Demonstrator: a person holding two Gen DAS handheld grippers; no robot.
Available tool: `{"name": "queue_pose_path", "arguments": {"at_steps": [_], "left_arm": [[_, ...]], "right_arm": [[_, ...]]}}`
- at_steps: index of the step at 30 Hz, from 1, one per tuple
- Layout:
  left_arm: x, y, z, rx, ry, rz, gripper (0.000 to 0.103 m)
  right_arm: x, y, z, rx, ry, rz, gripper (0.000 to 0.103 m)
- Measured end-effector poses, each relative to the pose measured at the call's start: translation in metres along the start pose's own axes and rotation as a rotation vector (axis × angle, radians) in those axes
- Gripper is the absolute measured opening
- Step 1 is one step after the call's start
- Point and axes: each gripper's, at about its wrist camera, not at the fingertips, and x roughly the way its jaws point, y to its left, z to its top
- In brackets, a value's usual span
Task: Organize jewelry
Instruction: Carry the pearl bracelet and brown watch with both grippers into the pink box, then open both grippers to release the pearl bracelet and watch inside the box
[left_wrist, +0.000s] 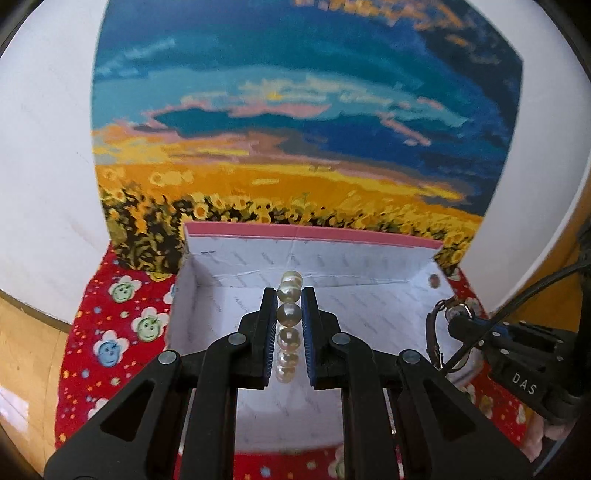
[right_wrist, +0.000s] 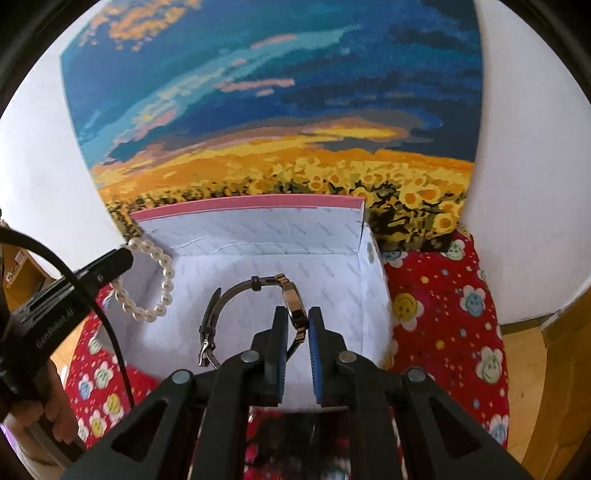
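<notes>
A white open box (left_wrist: 362, 310) with a pink lid edge stands on a red patterned cloth. My left gripper (left_wrist: 289, 295) is shut on a pearl bracelet (left_wrist: 289, 315) and holds it over the box's left part; the bracelet also shows in the right wrist view (right_wrist: 162, 280). My right gripper (right_wrist: 297, 314) is shut on a wristwatch (right_wrist: 295, 308) with a dark strap (right_wrist: 208, 321), held over the box (right_wrist: 332, 273). In the left wrist view the right gripper (left_wrist: 452, 317) and the watch (left_wrist: 432, 332) are at the box's right side.
The red cloth (left_wrist: 110, 332) with smiley flowers lies under the box, also in the right wrist view (right_wrist: 443, 306). A large sunflower-field painting (left_wrist: 295, 129) leans on a white wall right behind the box. Wooden surface (left_wrist: 26, 343) shows beyond the cloth.
</notes>
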Motion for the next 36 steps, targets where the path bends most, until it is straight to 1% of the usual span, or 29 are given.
{"name": "queue_pose_path", "arguments": {"at_steps": [5, 9, 12, 14, 18, 23, 24, 26, 30, 32, 34, 36], "left_arm": [[0.032, 0.005, -0.002, -0.027, 0.059, 0.004, 0.011], [0.048, 0.007, -0.003, -0.019, 0.073, 0.035, 0.011], [0.059, 0.007, -0.006, 0.010, 0.086, 0.059, 0.011], [0.062, 0.006, -0.007, 0.020, 0.086, 0.072, 0.011], [0.069, 0.006, -0.009, 0.011, 0.100, 0.068, 0.012], [0.072, 0.005, -0.012, 0.012, 0.106, 0.082, 0.012], [0.072, 0.006, -0.012, 0.012, 0.107, 0.080, 0.012], [0.070, 0.006, -0.011, 0.014, 0.107, 0.083, 0.012], [0.063, 0.003, -0.009, 0.023, 0.110, 0.095, 0.012], [0.057, 0.000, -0.009, 0.024, 0.106, 0.088, 0.012], [0.046, -0.003, -0.009, 0.031, 0.093, 0.082, 0.012], [0.034, -0.008, -0.009, 0.044, 0.075, 0.082, 0.012]], "right_arm": [[0.027, -0.003, 0.010, -0.014, 0.022, -0.014, 0.013], [0.045, -0.010, 0.014, 0.002, 0.044, -0.012, 0.013], [0.056, -0.014, 0.016, 0.013, 0.053, -0.008, 0.013], [0.062, -0.017, 0.017, 0.017, 0.058, -0.010, 0.013], [0.070, -0.018, 0.020, 0.025, 0.073, -0.014, 0.013], [0.074, -0.017, 0.021, 0.043, 0.089, -0.021, 0.016], [0.074, -0.017, 0.022, 0.042, 0.088, -0.021, 0.018], [0.072, -0.018, 0.022, 0.043, 0.076, -0.019, 0.025], [0.063, -0.019, 0.021, 0.043, 0.052, -0.005, 0.035], [0.056, -0.019, 0.017, 0.047, 0.037, -0.004, 0.044], [0.048, -0.020, 0.015, 0.051, 0.028, 0.004, 0.047], [0.039, -0.020, 0.013, 0.051, 0.014, 0.014, 0.047]]}}
